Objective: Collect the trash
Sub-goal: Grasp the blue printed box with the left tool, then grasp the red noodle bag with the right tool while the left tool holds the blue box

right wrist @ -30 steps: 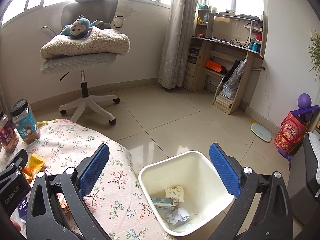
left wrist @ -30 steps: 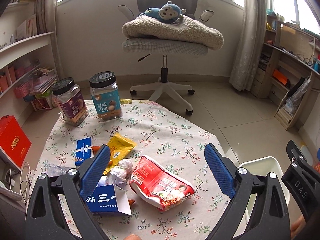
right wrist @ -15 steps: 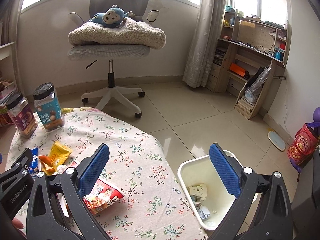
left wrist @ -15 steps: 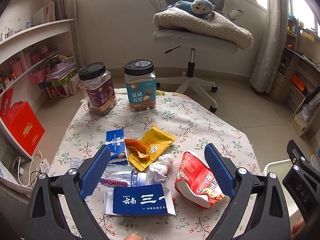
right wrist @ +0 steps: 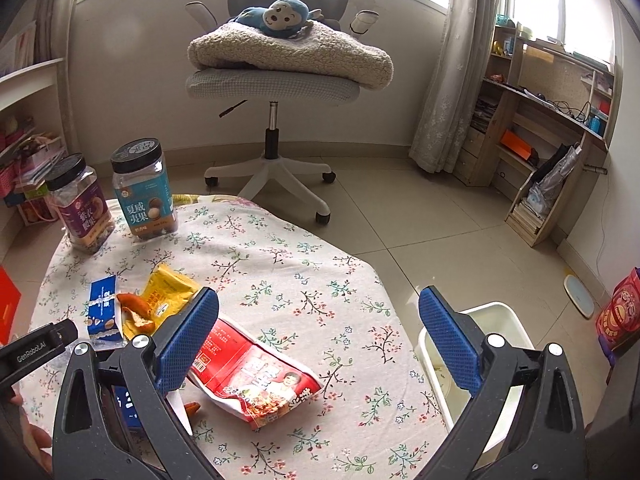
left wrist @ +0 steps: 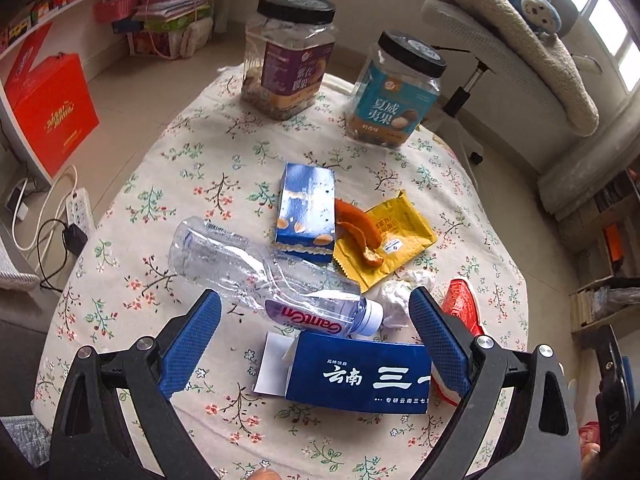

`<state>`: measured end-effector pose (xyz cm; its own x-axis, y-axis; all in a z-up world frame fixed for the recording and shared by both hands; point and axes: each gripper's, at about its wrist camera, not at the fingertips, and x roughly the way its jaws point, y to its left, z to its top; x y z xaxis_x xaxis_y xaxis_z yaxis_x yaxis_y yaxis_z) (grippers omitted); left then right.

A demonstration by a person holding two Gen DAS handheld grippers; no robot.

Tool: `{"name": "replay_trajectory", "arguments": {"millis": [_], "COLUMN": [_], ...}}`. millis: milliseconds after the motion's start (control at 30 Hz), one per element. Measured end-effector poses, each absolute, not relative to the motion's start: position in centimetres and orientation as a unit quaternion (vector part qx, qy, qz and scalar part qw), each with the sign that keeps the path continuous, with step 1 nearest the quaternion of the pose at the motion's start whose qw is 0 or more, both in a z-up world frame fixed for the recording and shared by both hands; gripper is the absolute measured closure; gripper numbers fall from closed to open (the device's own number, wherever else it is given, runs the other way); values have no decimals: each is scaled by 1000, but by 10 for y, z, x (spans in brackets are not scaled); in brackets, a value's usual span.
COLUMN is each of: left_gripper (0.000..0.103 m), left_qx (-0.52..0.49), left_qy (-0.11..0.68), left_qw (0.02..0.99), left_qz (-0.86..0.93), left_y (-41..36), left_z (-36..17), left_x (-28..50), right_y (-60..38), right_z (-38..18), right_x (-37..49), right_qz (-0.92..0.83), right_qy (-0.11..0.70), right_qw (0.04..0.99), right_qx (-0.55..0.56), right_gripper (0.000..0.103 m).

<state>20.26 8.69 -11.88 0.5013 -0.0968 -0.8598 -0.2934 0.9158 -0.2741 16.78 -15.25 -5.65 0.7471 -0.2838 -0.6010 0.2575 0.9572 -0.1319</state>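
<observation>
On the desk [left wrist: 168,184] with its flowered cloth, your trash lies in a loose cluster. Your left tongs [left wrist: 314,334] are spread wide and hold nothing; between their blue pads lie the neck of a crushed clear bottle [left wrist: 256,272] and a dark blue carton [left wrist: 360,378] just below it. A smaller blue box [left wrist: 307,210] rests against the bottle's far side, touching a strip of orange peel [left wrist: 358,228] that lies on a yellow wrapper [left wrist: 386,238]. A crumpled tissue [left wrist: 400,296] sits beside the bottle cap.

Your right tongs [right wrist: 318,342] are also wide and empty, hovering above a red snack bag [right wrist: 256,380] that lies flat near the desk's near edge. The white bin [right wrist: 500,316] stands on the floor just off the desk's right side, partly hidden by the right pad. Two black-lidded jars, a purple jar [right wrist: 82,208] and a teal jar [right wrist: 144,196], stand upright at the far left of the desk, well apart from the trash.
</observation>
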Motion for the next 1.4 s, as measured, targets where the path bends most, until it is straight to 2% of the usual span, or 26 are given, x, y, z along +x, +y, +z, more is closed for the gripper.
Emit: {"name": "replay_trajectory", "arguments": {"millis": [67,133,233,367,433,533,633,667,700,800,967,1100,1267,1333,1400], "left_gripper": [11,11,11,11,11,11,11,19,35,41,43,42,41,41,41], "left_qx": [-195,-144,24,258,327,370,372,375,378,338,219,133,97,94,92], "left_qy": [515,538,560,519,506,488,487,485,487,497,493,462,440,439,441], "left_qw": [834,831,823,797,778,774,770,767,762,772,819,858,875,876,875], "left_qz": [40,-6,-99,-171,-177,-164,-180,-189,-197,-208,-197,-180,-175,-177,-178], "left_y": [86,68,22,-30,-42,-49,-50,-51,-51,-42,-8,21,30,30,27], "left_z": [-126,-129,-134,-156,-171,-184,-192,-194,-196,-187,-138,-94,-70,-70,-70], "left_x": [201,203,199,176,174,185,185,180,177,172,176,179,178,180,180], "right_y": [-153,-159,-179,-206,-213,-215,-210,-207,-203,-190,-160,-128,-101,-98,-97], "right_z": [-57,-55,-51,-51,-54,-61,-74,-80,-86,-100,-115,-135,-180,-196,-201], "right_x": [169,171,172,172,172,177,187,191,195,200,193,174,143,148,160], "right_qz": [-143,-146,-160,-169,-168,-163,-144,-135,-125,-98,-8,55,124,125,125], "right_qy": [328,331,334,353,363,380,407,421,434,460,479,468,399,394,398], "right_qw": [933,932,929,920,916,910,902,897,892,882,873,856,807,789,790], "right_qx": [-21,-14,8,30,31,19,0,-8,-16,-31,-90,-212,-418,-455,-449], "right_gripper": [7,7,7,7,7,7,7,7,7,7,7,7,7,12,18]}}
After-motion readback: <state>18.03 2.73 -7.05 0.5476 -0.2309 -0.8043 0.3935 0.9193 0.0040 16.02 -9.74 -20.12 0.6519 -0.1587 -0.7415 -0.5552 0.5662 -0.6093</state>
